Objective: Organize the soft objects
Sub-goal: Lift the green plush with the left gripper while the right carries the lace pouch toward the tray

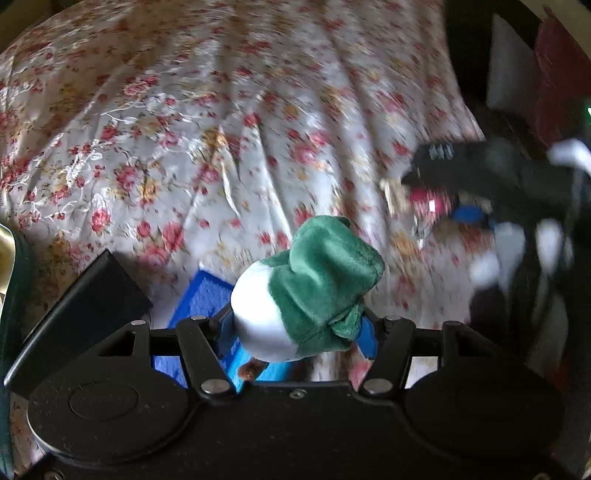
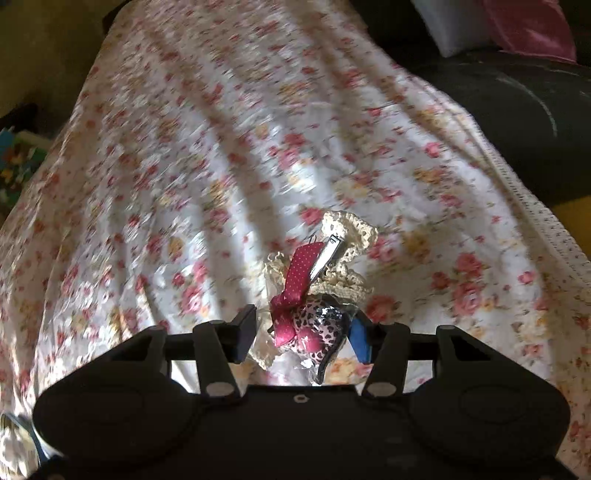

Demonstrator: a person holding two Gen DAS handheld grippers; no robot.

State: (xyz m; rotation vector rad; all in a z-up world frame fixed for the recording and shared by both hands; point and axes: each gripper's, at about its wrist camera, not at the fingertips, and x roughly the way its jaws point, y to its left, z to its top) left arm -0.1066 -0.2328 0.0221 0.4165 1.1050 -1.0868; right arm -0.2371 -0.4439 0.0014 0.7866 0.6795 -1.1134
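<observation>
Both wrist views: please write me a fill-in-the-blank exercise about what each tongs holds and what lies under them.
1. The left tongs are shut on a plush toy that is white and ____.
2. The bow in the bundle of hair accessories, held by the right tongs, is pink with white ____.
3. The bedspread under both tongs has a ____ pattern.

Missing words: green; dots; floral

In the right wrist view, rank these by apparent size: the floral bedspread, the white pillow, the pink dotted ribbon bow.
1. Floral bedspread, fills most of the frame.
2. and 3. White pillow and pink dotted ribbon bow look alike; the pillow is cropped and far, the bow near, so no ranking.
</observation>
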